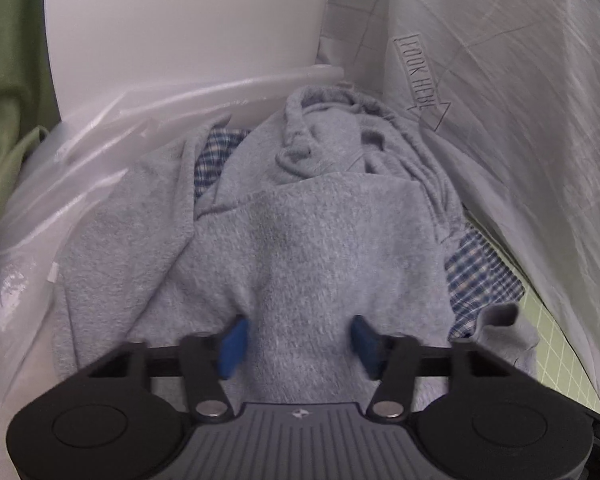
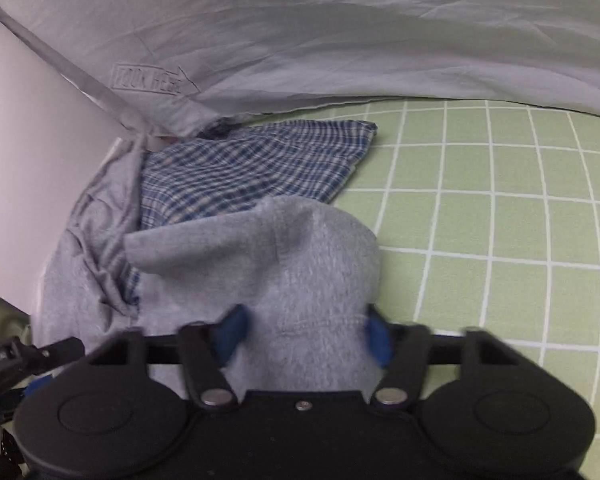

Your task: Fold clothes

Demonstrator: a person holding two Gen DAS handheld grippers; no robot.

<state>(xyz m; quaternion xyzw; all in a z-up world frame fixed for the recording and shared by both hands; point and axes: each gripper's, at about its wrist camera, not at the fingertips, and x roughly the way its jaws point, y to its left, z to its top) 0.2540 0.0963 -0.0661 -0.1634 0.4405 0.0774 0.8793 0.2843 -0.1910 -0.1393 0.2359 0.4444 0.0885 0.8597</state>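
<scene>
Left gripper (image 1: 298, 344): blue pads spread wide apart, a broad fold of the grey sweatshirt (image 1: 300, 240) bunched between them; the pads look to touch the cloth at its sides, but a firm pinch cannot be told.
Right gripper (image 2: 306, 334): jaws likewise wide, blue pads at either side of a rounded hump of the same grey cloth (image 2: 300, 264); whether it clamps the cloth cannot be told.
Sweatshirt: crumpled heap just ahead of both grippers, lying partly on the mat and partly over the checked garment; ribbed hem and folds show at the far end in the left view.
Checked garment (image 2: 256, 168): blue and white plaid, flat on the mat beyond the grey hump, its near edge under the sweatshirt.
Mat (image 2: 500, 220): light green with a white grid, bare to the right.
Clear plastic (image 1: 40, 220): wrinkled sheet to the left of the heap.
White cloth (image 2: 340, 40): creased sheet behind the clothes.
Writing: boxed arrow label (image 1: 418, 80) on the white cloth, seen mirrored, seems to read "LOOK HERE"; blurred.
</scene>
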